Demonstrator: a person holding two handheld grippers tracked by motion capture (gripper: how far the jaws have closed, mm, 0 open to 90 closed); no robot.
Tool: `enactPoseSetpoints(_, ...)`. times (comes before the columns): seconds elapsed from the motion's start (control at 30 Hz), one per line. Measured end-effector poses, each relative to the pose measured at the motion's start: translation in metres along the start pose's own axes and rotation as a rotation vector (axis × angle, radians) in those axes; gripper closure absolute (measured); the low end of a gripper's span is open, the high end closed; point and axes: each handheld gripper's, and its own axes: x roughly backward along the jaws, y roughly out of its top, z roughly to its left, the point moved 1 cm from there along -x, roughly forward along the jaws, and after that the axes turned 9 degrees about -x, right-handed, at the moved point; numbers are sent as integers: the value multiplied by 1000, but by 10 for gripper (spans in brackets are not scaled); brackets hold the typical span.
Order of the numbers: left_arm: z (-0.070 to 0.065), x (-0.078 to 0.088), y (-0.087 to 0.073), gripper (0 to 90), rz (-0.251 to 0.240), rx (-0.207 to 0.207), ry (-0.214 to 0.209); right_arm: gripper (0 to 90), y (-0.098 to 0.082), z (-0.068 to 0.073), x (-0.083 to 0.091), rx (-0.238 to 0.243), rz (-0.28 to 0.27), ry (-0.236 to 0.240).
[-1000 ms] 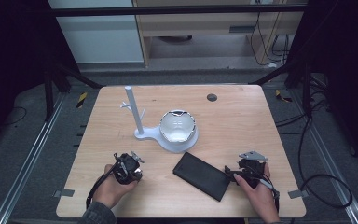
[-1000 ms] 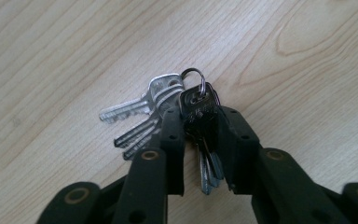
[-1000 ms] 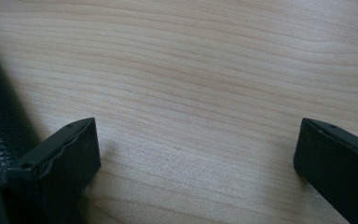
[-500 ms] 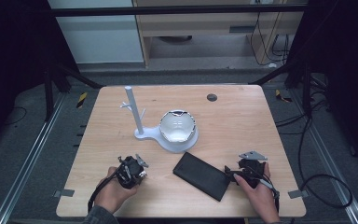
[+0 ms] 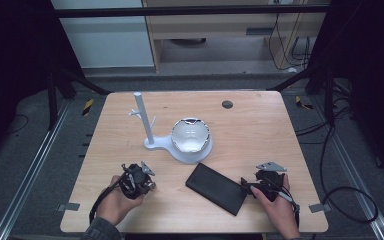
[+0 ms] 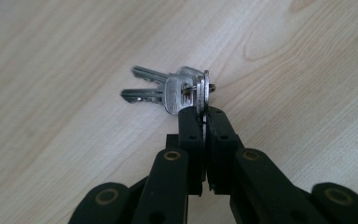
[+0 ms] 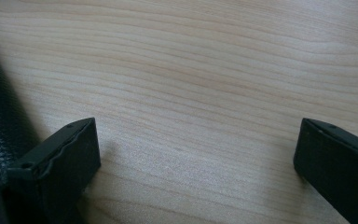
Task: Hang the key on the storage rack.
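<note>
the left gripper [image 6: 204, 114] has just closed its jaws on the ring of the keys [image 6: 168, 88], low over the table [image 6: 74, 46]. the thin ring could slip free on lifting. the right gripper [image 7: 196, 154] stands open beside the black case [image 7: 0, 121].

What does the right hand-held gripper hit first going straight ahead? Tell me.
Probably the bare wooden table: the open right hand-held gripper has wood alone between and beyond its jaws. The black leather case lies beside one jaw, off that line, though depth is unclear.
</note>
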Motion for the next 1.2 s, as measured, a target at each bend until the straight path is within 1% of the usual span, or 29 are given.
enactPoseSetpoints(0.03,8,9,2,861,-13,7,-7,7,0,0,0,0,0,0)
enactPoseSetpoints(0.13,22,25,7,861,-18,9,11,7,0,0,0,-1,0,0)
enactPoseSetpoints(0.23,38,44,12,861,-36,21,25,7,0,0,0,2,1,0)
enactPoseSetpoints(0.27,38,44,12,861,-36,21,25,7,0,0,0,2,1,0)
enactPoseSetpoints(0.3,49,56,15,861,-43,28,39,7,0,1,-1,1,0,2)
enactPoseSetpoints(0.33,49,56,15,861,-43,28,39,7,0,1,-1,1,0,2)
enactPoseSetpoints(0.4,64,74,18,861,-63,44,48,7,0,1,-1,1,0,2)
enactPoseSetpoints(0.5,77,90,19,861,-79,62,57,7,0,0,0,2,2,5)
enactPoseSetpoints(0.53,83,97,20,861,-80,67,65,7,0,0,0,1,2,6)
enactPoseSetpoints(0.57,86,101,21,861,-80,69,70,7,0,0,0,2,2,6)
enactPoseSetpoints(0.6,86,101,21,861,-80,69,70,7,0,0,-1,4,1,4)
enactPoseSetpoints(0.63,93,107,23,861,-76,66,78,7,0,0,0,5,3,5)
enactPoseSetpoints(0.67,97,111,25,861,-71,70,80,7,0,0,-1,10,3,2)
enactPoseSetpoints(0.7,100,114,27,861,-64,64,81,7,0,0,0,6,5,3)
enactPoseSetpoints(0.83,109,122,35,861,-45,60,92,7,0,0,-1,9,3,1)
enactPoseSetpoints(0.87,112,125,37,862,-51,61,95,7,0,0,-1,9,3,1)
enactPoseSetpoints(1.03,118,131,41,861,-57,61,96,5,0,0,-1,3,4,3)
enactPoseSetpoints(1.2,124,134,42,861,-49,74,109,7,0,1,-1,1,0,3)
